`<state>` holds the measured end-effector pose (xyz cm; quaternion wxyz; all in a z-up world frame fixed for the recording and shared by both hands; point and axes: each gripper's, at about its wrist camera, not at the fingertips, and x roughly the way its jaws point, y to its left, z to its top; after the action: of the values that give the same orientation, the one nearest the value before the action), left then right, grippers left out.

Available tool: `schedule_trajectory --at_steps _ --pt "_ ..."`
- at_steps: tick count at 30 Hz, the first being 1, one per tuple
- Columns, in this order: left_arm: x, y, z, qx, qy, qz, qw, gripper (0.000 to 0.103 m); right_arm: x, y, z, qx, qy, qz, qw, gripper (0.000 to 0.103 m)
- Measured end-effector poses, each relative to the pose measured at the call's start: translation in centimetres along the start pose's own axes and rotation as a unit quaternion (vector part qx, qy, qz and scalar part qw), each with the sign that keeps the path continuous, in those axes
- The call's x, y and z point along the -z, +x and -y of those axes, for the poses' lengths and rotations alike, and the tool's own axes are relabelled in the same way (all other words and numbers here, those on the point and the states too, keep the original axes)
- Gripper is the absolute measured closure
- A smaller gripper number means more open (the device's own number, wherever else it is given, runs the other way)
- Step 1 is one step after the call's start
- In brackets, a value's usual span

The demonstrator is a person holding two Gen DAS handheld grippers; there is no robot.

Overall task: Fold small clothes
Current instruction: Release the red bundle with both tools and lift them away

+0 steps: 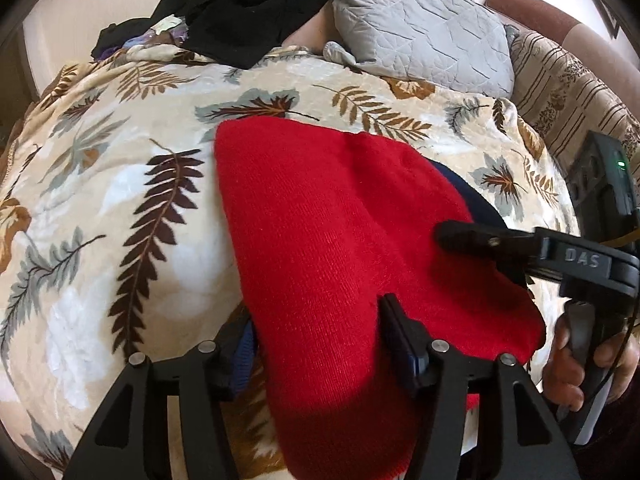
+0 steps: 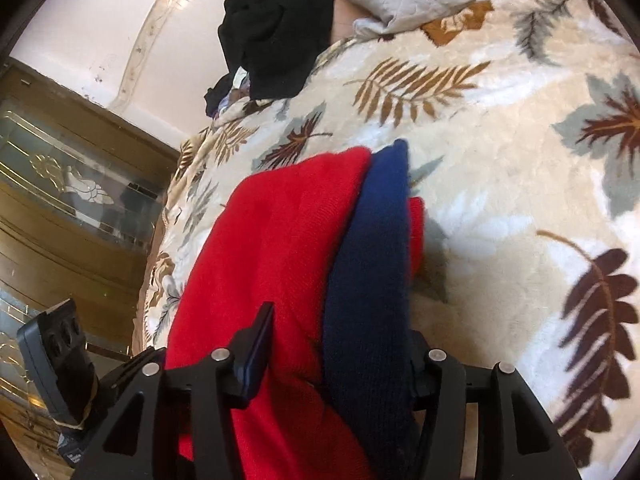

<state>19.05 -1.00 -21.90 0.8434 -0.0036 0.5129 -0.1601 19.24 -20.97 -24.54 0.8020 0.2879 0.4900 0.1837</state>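
Observation:
A red knit garment (image 1: pixel 336 240) with a navy blue band (image 2: pixel 368 264) lies folded over on a leaf-patterned blanket (image 1: pixel 120 184). My left gripper (image 1: pixel 316 332) has the red cloth's near edge between its two fingers and grips it. My right gripper (image 2: pixel 340 344) has the red and navy layers (image 2: pixel 280 248) between its fingers and grips them; it shows in the left wrist view (image 1: pixel 452 236) at the cloth's right edge.
A pile of black clothes (image 1: pixel 240 8) and a grey quilted pillow (image 1: pixel 420 24) lie at the far end of the bed. A striped sofa cover (image 1: pixel 568 92) is at the right. A wooden glass-fronted cabinet (image 2: pixel 68 208) stands left of the bed.

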Motion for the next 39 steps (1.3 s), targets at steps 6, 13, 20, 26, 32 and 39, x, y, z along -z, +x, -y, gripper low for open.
schedule_trajectory --at_steps 6,13,20,26,32,39 --pt "1.4 -4.2 0.5 -0.065 0.033 0.070 0.9949 0.041 1.5 -6.3 -2.4 0.070 -0.082 0.112 0.988 0.046" --pt "3.7 -3.9 0.1 -0.105 0.025 0.057 0.9925 0.039 4.7 -6.4 -5.5 0.042 -0.141 0.095 0.985 0.063" --pt "4.7 -3.7 -0.2 -0.123 0.018 0.056 0.9907 0.033 6.4 -3.0 -5.0 0.090 -0.125 0.007 0.988 0.062" --pt "5.9 -7.6 1.2 -0.159 0.019 0.105 0.9815 0.030 7.3 -6.9 -6.4 0.096 -0.132 0.042 0.986 0.052" --pt "6.6 -12.6 2.8 -0.200 0.024 0.154 0.9672 0.019 7.9 -12.9 -9.0 0.114 -0.151 0.115 0.975 0.045" --pt "7.3 -17.6 4.0 -0.244 0.020 0.196 0.9495 0.009 9.2 -18.3 -11.9 0.118 -0.164 0.171 0.964 0.034"
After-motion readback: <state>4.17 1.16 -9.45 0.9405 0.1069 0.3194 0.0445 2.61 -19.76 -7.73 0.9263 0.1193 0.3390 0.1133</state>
